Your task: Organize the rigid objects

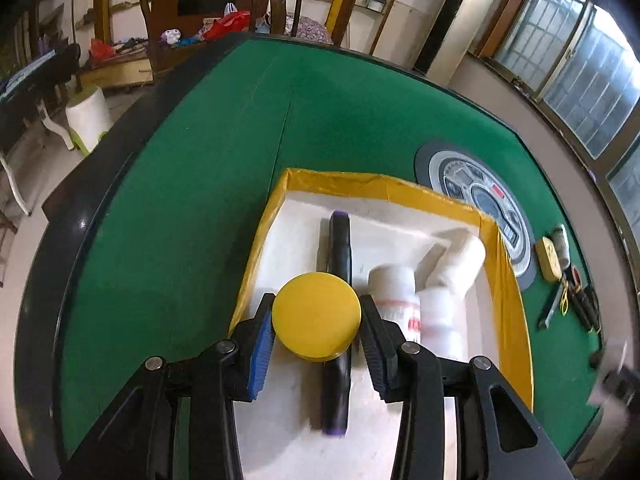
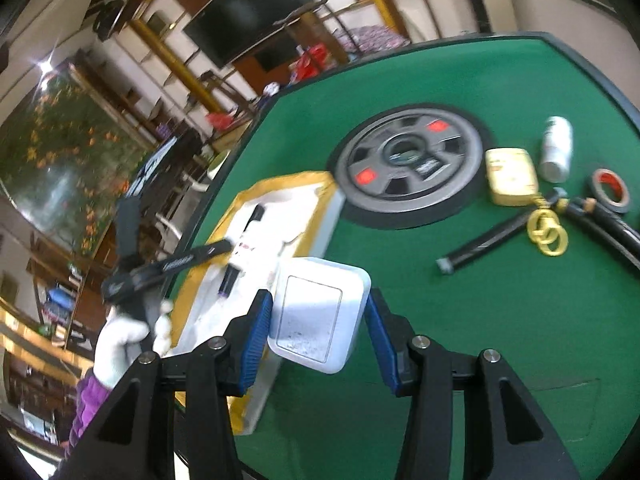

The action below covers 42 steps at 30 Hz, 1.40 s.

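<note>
Fingers of the left gripper (image 1: pixel 317 320) pinch a round yellow lid (image 1: pixel 316 316) from both sides, holding it over the near part of the yellow-rimmed box (image 1: pixel 256 248). Inside that box, on its white foam lining, a black marker (image 1: pixel 338 328) lies lengthwise directly beneath the lid, and three white bottles (image 1: pixel 432 292) lie bunched against the box's right wall. The box sits on the green tabletop (image 1: pixel 180 200), with a grey disc-shaped panel (image 1: pixel 480 200) just beyond its far right corner.

Fingers of the right gripper (image 2: pixel 318 316) clamp a white rectangular container (image 2: pixel 318 314), blue pads pressed to its two sides; it hangs in the air just right of the box (image 2: pixel 324 220), near the box's near end. Seen from the right wrist, the person's white-gloved left hand (image 2: pixel 124 340) holds the handle of the other gripper on the box's left side, its black arm reaching across the box interior.

To the right of the box, past the grey disc (image 2: pixel 408 168), loose items lie on the felt: a pale yellow case (image 2: pixel 512 176) touching or nearly touching the disc's far edge, a white bottle (image 2: pixel 556 148) lying beside the case, a roll of black tape (image 2: pixel 610 190) farther out, a cluster of yellow rings (image 2: pixel 548 232) below the case, and a black tube (image 2: pixel 480 246) angled back toward the box. Further dark tools lie near the rings, too blurred to name.
</note>
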Motion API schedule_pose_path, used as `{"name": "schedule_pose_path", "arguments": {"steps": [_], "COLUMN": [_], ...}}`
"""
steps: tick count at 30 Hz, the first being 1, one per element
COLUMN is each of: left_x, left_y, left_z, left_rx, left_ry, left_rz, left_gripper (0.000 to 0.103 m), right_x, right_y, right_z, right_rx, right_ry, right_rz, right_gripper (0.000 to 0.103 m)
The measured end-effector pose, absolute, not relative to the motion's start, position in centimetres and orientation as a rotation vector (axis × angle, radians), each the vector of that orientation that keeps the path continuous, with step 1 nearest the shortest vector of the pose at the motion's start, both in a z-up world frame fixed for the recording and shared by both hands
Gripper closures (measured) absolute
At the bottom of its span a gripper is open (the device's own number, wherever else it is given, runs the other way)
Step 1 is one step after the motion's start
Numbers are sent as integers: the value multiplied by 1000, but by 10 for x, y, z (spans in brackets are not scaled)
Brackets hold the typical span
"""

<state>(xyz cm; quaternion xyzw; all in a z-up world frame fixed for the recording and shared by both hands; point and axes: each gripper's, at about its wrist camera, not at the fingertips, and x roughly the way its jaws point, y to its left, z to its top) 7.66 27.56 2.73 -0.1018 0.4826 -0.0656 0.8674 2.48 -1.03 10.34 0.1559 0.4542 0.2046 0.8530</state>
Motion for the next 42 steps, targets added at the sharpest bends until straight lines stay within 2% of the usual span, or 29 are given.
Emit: {"name": "schedule_pose_path", "arguments": {"steps": [4,9,11,12,23,25,27,32,40,42], "left_x": [74,46,30,22,-50,-61,-67,-86,-100,-105], "left_y": [277,288,298,302,330,329,327,327,307,293], "left_z": [31,57,68,73,98,104,108,111,108,111], "left_rx": [-270,-249,-288,-307,-413,-392,-377,-382,-405,-380], "left_ry": [998,908,870,850,746,720,709,646,616,603], "left_rz": [-182,-162,-174,-178,-194,-177,-159,-76,-64,-83], "left_gripper": [44,40,31,29,25,23,19,9,9,9], "right_x": [36,60,71,76,91,92,93,85,52,39], "right_y": [27,63,77,85,121,121,114,100,40,15], "right_z": [101,99,94,91,75,76,79,93,107,106], "right_rx": [280,235,193,175,-59,-47,16,89,164,169], "right_ry": [990,1016,1038,1051,1025,1028,1029,962,877,851], "right_rz": [459,485,474,468,320,311,336,334,294,259], "right_gripper": [56,56,56,56,55,52,40,34,34,28]}}
